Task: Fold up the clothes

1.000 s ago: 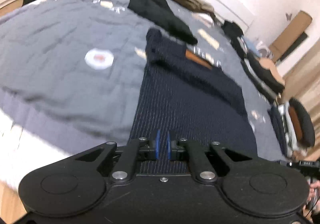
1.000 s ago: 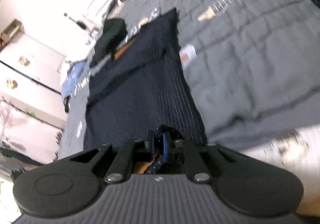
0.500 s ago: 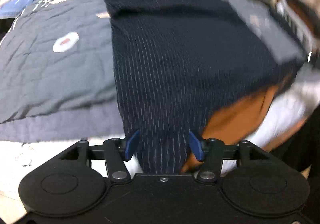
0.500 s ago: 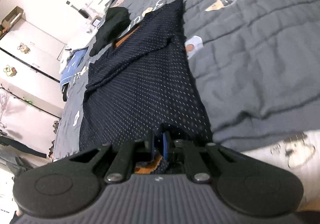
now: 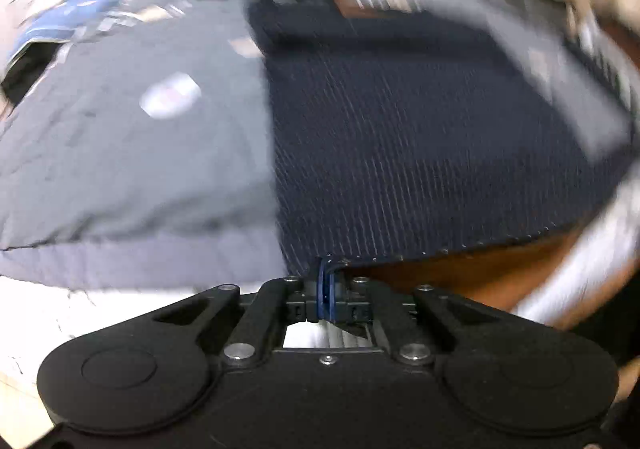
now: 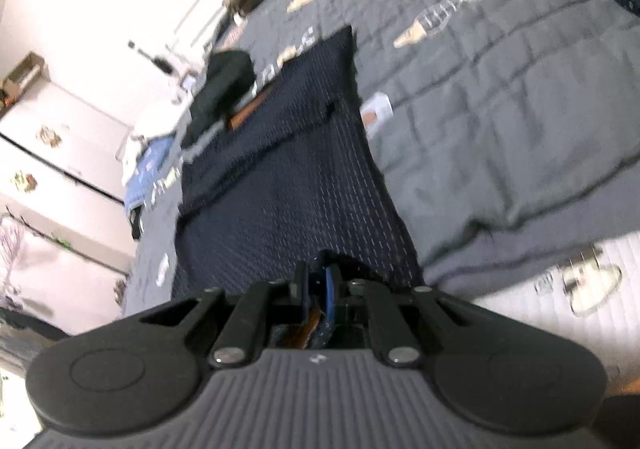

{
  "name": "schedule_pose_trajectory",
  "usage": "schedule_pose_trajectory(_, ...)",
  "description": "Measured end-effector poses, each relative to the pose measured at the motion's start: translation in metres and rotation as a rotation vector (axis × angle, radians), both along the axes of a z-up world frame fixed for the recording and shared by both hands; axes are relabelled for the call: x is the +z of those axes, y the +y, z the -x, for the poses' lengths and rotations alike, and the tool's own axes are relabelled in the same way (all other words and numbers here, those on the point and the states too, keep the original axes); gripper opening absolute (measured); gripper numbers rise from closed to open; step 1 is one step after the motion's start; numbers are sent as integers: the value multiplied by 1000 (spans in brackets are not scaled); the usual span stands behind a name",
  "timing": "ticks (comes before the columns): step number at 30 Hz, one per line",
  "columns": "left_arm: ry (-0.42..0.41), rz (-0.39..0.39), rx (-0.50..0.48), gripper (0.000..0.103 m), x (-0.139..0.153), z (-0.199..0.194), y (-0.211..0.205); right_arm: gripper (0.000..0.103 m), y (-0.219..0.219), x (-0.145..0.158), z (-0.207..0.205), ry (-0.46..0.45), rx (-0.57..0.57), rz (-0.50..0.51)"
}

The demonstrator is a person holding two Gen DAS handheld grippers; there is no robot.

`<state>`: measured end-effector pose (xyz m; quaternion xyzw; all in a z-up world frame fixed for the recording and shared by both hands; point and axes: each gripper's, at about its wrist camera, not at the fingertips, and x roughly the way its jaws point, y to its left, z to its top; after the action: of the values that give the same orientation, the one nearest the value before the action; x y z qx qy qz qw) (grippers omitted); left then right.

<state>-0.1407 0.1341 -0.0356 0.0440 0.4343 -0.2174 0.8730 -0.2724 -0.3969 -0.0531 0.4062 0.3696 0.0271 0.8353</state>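
Both claws pinch the near hem of the navy garment (image 5: 400,121): left gripper (image 5: 326,281) at one corner; right gripper (image 6: 320,281) at the other, probably to lift and fold it.

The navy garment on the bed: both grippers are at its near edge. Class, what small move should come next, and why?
Probably lift the near hem and carry it toward the far end. The left gripper has just closed on the navy garment at its hem, the right gripper grips it too, and it lies spread flat.
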Motion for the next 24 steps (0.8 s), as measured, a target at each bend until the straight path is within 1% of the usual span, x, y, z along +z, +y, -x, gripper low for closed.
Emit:
schedule_pose_trajectory(2,-49,56,35,3,19,-19,9,8,-4,6,-12,-34,-19,-4)
schedule_pose_trajectory(4,-93,78,48,3,29,-40,7,8,-8,11,-30,-69,-37,-4)
schedule_pose_trajectory(5,-101,96,57,3,32,-51,5,8,-12,13,-39,-83,-52,-8)
schedule_pose_trajectory(8,-114,109,75,3,28,-83,-9,8,-21,15,-72,-107,-80,-10)
schedule_pose_trajectory(11,-110,124,103,3,16,-117,-28,8,-29,10,-108,-101,-116,-5)
schedule_pose_trajectory(13,-109,139,119,3,10,-137,-39,8,-31,4,-131,-98,-124,18)
schedule_pose_trajectory(15,-85,135,134,4,2,-156,-44,8,-33,-7,-150,-75,-146,45)
schedule_pose_trajectory(16,-63,124,143,6,-3,-165,-46,8,-33,-14,-161,-60,-144,74)
schedule_pose_trajectory(17,-41,113,153,10,-9,-174,-48,8,-33,-23,-172,-32,-142,107)
schedule_pose_trajectory(18,-21,106,175,24,-14,-179,-47,9,-34,-32,-177,-20,-157,121)
schedule_pose_trajectory(19,-18,120,193,40,-16,-180,-43,10,-36,-40,-182,-8,-172,137)
schedule_pose_trajectory(20,-19,141,207,48,-18,-180,-38,11,-36,-44,-182,-2,-185,160)
schedule_pose_trajectory(21,-33,154,208,60,-17,-175,-33,12,-36,-46,-182,2,-195,184)
schedule_pose_trajectory(22,-54,156,207,62,-14,-168,-28,12,-36,-42,-179,-10,-189,210)
schedule_pose_trajectory(24,-99,153,207,63,-7,-154,-19,12,-36,-33,-174,-33,-175,263)
